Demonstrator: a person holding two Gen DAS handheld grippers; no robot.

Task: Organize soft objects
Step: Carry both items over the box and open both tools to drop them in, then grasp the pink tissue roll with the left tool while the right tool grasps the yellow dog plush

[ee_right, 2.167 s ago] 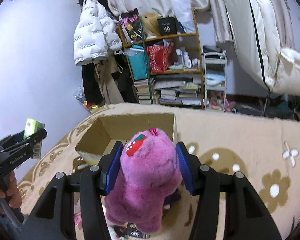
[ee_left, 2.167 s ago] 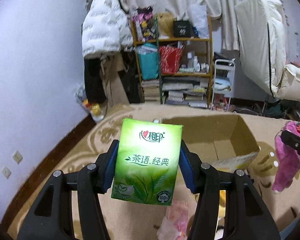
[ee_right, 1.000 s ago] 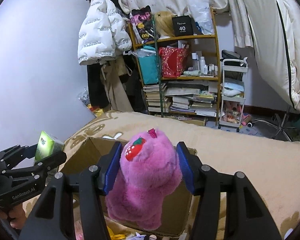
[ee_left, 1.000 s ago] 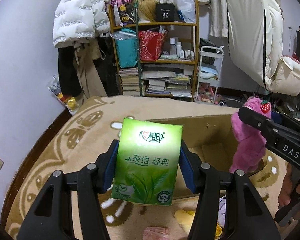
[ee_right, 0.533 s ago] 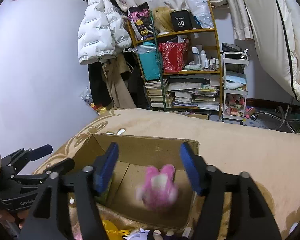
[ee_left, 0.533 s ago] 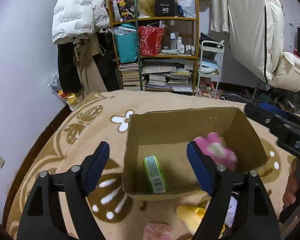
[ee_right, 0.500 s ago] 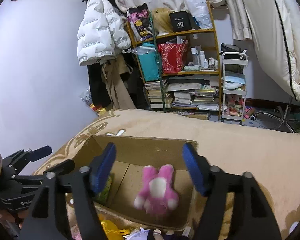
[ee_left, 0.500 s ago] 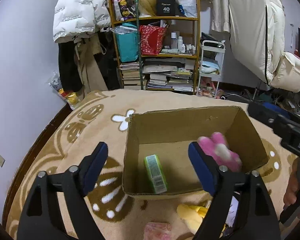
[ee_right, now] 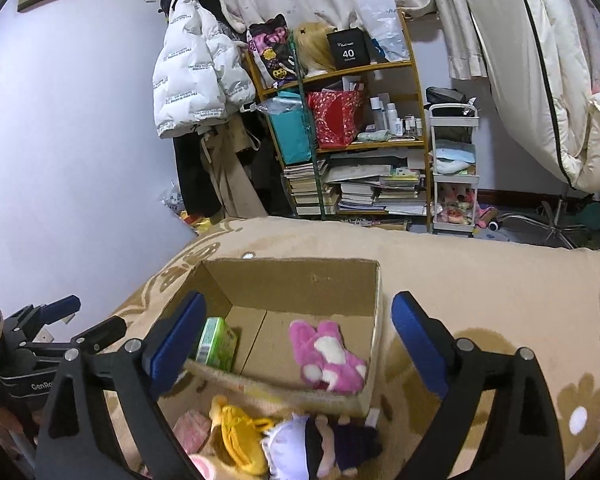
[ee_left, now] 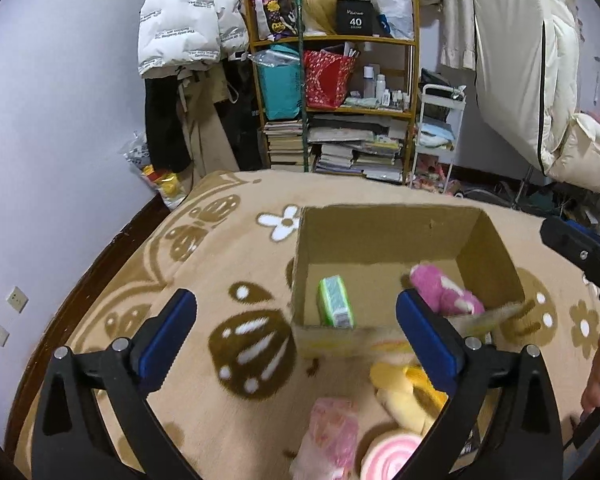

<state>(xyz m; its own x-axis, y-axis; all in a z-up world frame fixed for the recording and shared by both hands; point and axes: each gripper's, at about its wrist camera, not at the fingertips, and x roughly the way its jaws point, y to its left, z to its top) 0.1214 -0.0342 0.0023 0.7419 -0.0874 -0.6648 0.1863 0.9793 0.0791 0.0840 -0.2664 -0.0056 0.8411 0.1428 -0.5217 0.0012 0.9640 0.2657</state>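
On the beige flowered blanket [ee_left: 220, 248], mid-frame, the brown cardboard box [ee_left: 384, 220] now holds the green tissue pack [ee_left: 335, 300] and pink plush toy [ee_right: 326, 354]; both the left gripper [ee_left: 296, 334] and right gripper [ee_right: 296, 330] have just let go, jaws wide apart, free for the toys at the lower edge.

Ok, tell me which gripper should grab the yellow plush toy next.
Either could: the left gripper and the right gripper are both open and empty, with the yellow plush toy just below each, before the cardboard box. Right, marginally.

Cluttered bookshelf [ee_left: 332, 92], white puffer jacket [ee_left: 188, 20]
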